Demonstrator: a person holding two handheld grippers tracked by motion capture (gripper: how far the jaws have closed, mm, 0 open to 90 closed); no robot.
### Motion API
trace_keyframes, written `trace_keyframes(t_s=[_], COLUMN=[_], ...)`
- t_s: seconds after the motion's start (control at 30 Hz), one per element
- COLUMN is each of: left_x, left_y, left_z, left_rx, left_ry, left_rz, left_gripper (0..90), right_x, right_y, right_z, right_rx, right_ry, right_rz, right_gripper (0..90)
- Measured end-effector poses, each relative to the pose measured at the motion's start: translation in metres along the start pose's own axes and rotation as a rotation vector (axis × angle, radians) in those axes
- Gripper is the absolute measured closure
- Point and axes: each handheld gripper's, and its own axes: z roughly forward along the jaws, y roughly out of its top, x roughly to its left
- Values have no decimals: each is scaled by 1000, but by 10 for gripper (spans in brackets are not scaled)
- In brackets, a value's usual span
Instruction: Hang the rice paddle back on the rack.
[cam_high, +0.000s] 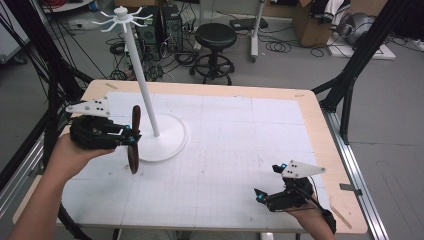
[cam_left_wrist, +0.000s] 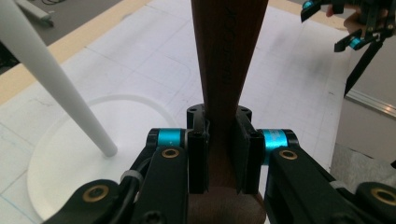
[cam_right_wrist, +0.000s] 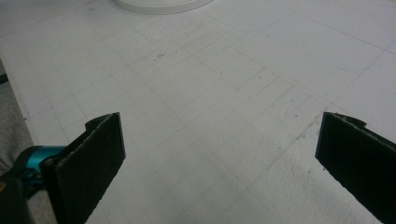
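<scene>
- A workshop floor strewn with cables, a black stool and computer towers lies behind a wooden table covered by a white gridded mat.
- The left gripper, held by a hand at the table's left edge, has its jaws pressed onto a dark brown wooden utensil, pinching its handle partway along.
- The utensil stands nearly upright in the jaws, off the mat; its ends are too blurred to tell spoon from spatula, and in the left gripper view its top is cut off by the picture edge.
- Just beyond that gripper stands a white hanging stand, a slim pole on a round base with hooks at the top.
- The right gripper sits low near the table's front right, well apart from the utensil, its jaws spread wide with only bare mat between them; the hand holding it is partly cut off.
</scene>
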Motion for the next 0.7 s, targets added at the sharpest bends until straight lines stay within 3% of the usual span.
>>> trace_keyframes(t_s=[0.17,0.43,0.7], left_x=[4,13,17], left_y=[4,8,14], left_z=[-11,-27,-39], left_rx=[-15,-56,-69], left_ry=[18,39,48], left_rz=[-10,-59,-64], left_gripper=[778,778,778], right_x=[0,0,0], right_y=[0,0,0], right_z=[1,0,0], right_rx=[-3,0,0], right_ry=[0,1,0], right_rz=[-5,2,0], right_gripper=[5,5,5])
